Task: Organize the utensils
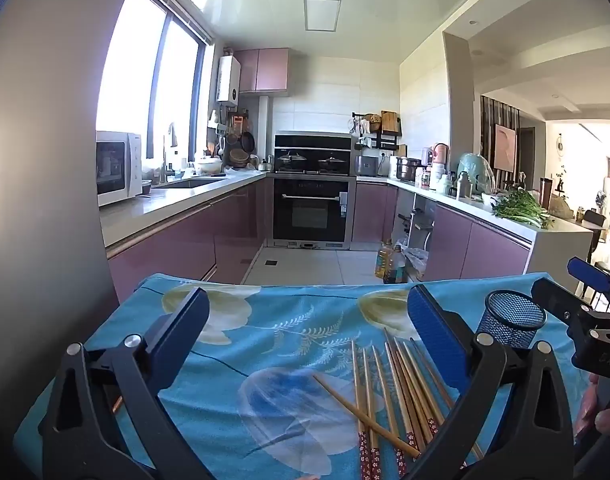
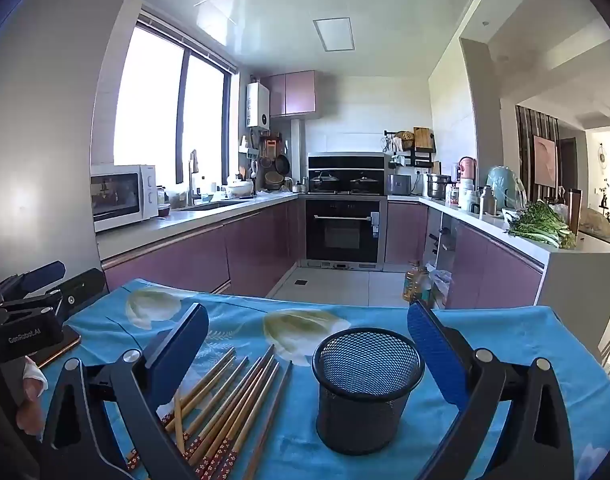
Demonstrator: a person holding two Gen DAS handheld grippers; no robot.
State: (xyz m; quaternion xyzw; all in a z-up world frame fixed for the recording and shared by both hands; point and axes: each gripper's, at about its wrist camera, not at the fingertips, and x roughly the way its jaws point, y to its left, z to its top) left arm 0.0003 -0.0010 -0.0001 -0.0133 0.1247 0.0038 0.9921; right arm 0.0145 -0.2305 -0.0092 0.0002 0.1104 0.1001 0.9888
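Several wooden chopsticks [image 1: 393,392] with red patterned ends lie loose on the blue flowered tablecloth [image 1: 265,344]. A black mesh cup [image 2: 367,388] stands upright and empty to their right. My left gripper [image 1: 309,320] hovers open over the cloth, with the chopsticks [image 2: 233,400] near its right finger and nothing between its pads. My right gripper [image 2: 308,312] is open too; the cup sits between its fingers, nearer the right one, untouched. Each gripper shows at the edge of the other's view: the right gripper [image 1: 571,286] beside the cup [image 1: 511,318], the left gripper [image 2: 65,280] left of the chopsticks.
A flat dark device with an orange edge [image 2: 61,346] lies on the cloth under the left gripper. Beyond the table's far edge are a tiled floor [image 1: 305,264], oil bottles [image 1: 391,264], purple cabinets and an oven [image 1: 311,212]. A grey wall [image 1: 45,200] stands close on the left.
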